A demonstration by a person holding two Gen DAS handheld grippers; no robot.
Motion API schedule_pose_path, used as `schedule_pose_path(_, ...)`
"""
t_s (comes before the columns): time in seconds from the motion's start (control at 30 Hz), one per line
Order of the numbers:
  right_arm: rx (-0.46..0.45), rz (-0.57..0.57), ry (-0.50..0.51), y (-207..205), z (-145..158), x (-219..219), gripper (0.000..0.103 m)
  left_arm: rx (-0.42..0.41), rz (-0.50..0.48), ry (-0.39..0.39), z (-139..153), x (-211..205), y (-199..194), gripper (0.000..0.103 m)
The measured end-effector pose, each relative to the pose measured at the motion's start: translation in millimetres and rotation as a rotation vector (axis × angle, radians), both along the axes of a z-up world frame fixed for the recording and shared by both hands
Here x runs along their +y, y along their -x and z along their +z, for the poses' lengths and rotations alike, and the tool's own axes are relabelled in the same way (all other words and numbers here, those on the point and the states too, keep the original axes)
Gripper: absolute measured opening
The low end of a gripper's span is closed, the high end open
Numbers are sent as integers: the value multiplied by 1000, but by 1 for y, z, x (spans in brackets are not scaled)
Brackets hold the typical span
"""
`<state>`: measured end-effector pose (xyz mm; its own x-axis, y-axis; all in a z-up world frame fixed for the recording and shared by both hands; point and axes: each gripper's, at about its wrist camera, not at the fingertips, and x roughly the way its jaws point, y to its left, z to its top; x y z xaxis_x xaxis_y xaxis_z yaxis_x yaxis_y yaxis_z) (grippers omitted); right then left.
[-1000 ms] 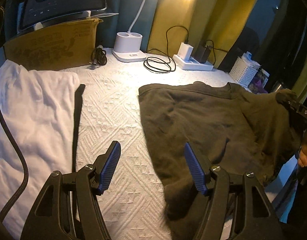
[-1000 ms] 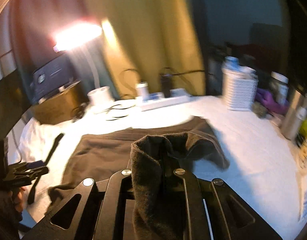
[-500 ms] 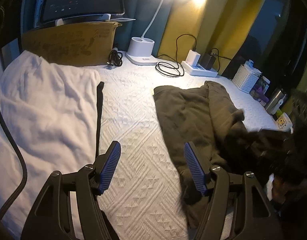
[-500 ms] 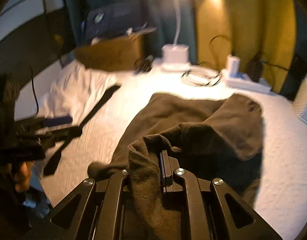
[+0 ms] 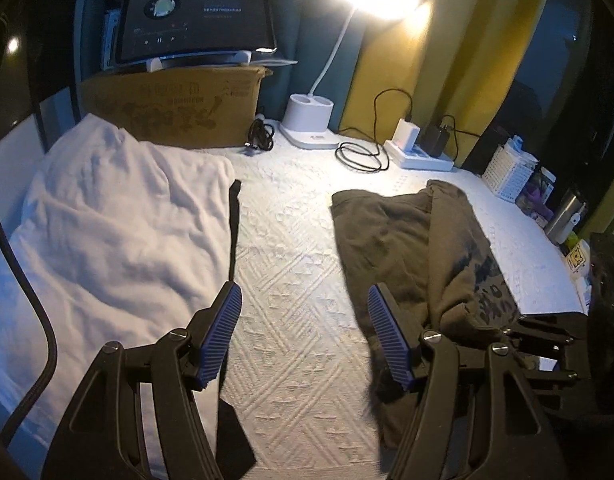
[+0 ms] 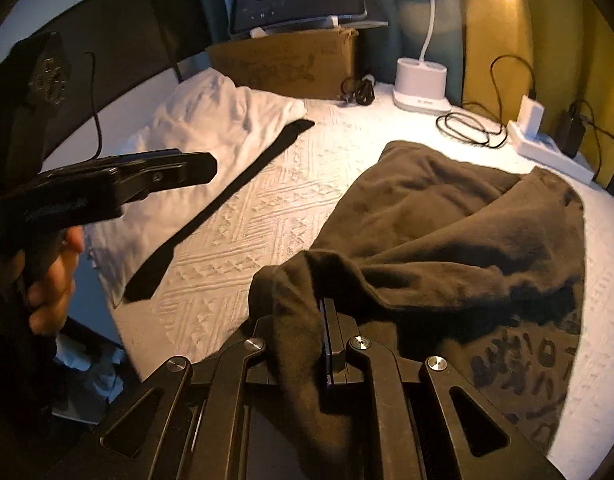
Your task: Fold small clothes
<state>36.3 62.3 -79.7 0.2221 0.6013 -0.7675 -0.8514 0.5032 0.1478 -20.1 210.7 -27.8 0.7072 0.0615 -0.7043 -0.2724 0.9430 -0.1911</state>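
A dark olive T-shirt [image 5: 407, 232] with a dark print lies partly doubled over on the white quilted cover [image 5: 291, 248]. My right gripper [image 6: 325, 308] is shut on a bunched edge of the T-shirt [image 6: 447, 220], near its front left corner. The fabric drapes over the jaws, and the printed side shows at the right. In the left wrist view, the right gripper [image 5: 519, 328] pokes in from the right, at the shirt's near edge. My left gripper [image 5: 303, 288] hangs open over bare cover, left of the shirt, holding nothing. A hand carries the left gripper [image 6: 203, 168] at the left of the right wrist view.
A white garment [image 5: 107, 232] lies at the left with a black strip [image 6: 227, 200] along its edge. At the back stand a cardboard box [image 5: 175, 112], a lamp base [image 5: 311, 120], a coiled cable [image 5: 359, 156] and a power strip [image 5: 419, 156]. A white basket [image 5: 507, 172] and flask [image 5: 567, 212] stand far right.
The right gripper has carried the shirt's edge across to the left and down, laying that side over the rest. The left gripper has drawn back a little and stayed open.
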Motion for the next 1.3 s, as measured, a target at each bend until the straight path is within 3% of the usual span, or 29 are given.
schedule_pose_path(0.27,-68,-124,-22,-16,26,-71,12,-17,-114,-11,10,-49,-22,66)
schedule_pose_path(0.53,-61,-251,-84,-38,33,-147,16,-16,-212,-43,19,-94,-44,72)
schedule_pose_path(0.57,-57,-274,-86,-43,30,-157,29,-13,-216,-44,19,-98,-46,74)
schedule_pose_path(0.6,-52,-307,-76,-50,24,-167,59,-8,-230,-45,18,-105,-49,74)
schedule_pose_path(0.67,-66,-388,-47,-60,14,-186,90,14,-269,-47,12,-117,-55,75)
schedule_pose_path(0.87,-106,-566,56,-83,-19,-237,90,136,-283,-53,-22,-134,-72,75)
schedule_pose_path(1.07,-106,-645,23,-79,-28,-260,90,229,-290,-64,-37,-130,-75,75)
schedule_pose_path(1.13,-113,-671,2,-76,-29,-264,90,254,-301,-80,-40,-130,-75,69)
schedule_pose_path(1.2,-115,-703,-11,-75,-32,-265,90,278,-312,-108,-43,-134,-75,46)
schedule_pose_path(1.23,-113,-708,-16,-75,-33,-264,90,284,-317,-116,-44,-135,-74,42)
schedule_pose_path(1.3,-113,-703,-12,-73,-35,-262,90,291,-313,-121,-48,-135,-72,21)
